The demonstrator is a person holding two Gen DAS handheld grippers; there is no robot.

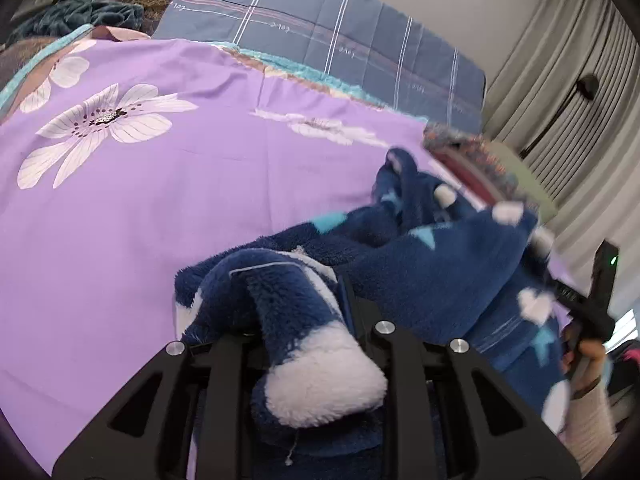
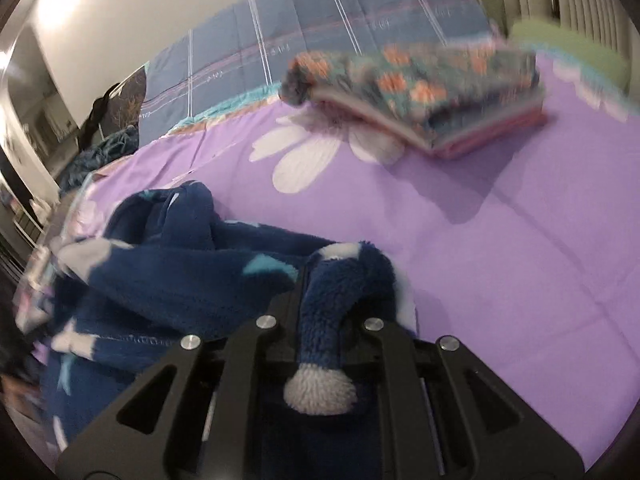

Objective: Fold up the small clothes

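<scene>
A navy fleece garment (image 1: 432,268) with white and light-blue star patches hangs between my two grippers above the purple floral bedsheet (image 1: 160,184). My left gripper (image 1: 296,304) is shut on one bunched edge of it, with a white fluffy patch pushed back between the jaws. My right gripper (image 2: 332,300) is shut on another bunched edge of the same garment (image 2: 168,280), which sags to the left. The right gripper and the hand holding it show at the right edge of the left wrist view (image 1: 588,316). The fingertips are buried in fleece.
A folded stack of clothes (image 2: 424,92), flowered fleece on top, lies on the purple sheet (image 2: 500,240) ahead of the right gripper. A blue plaid quilt (image 1: 340,40) runs along the far side. A green pillow (image 2: 568,48) and curtains (image 1: 568,80) stand at the right.
</scene>
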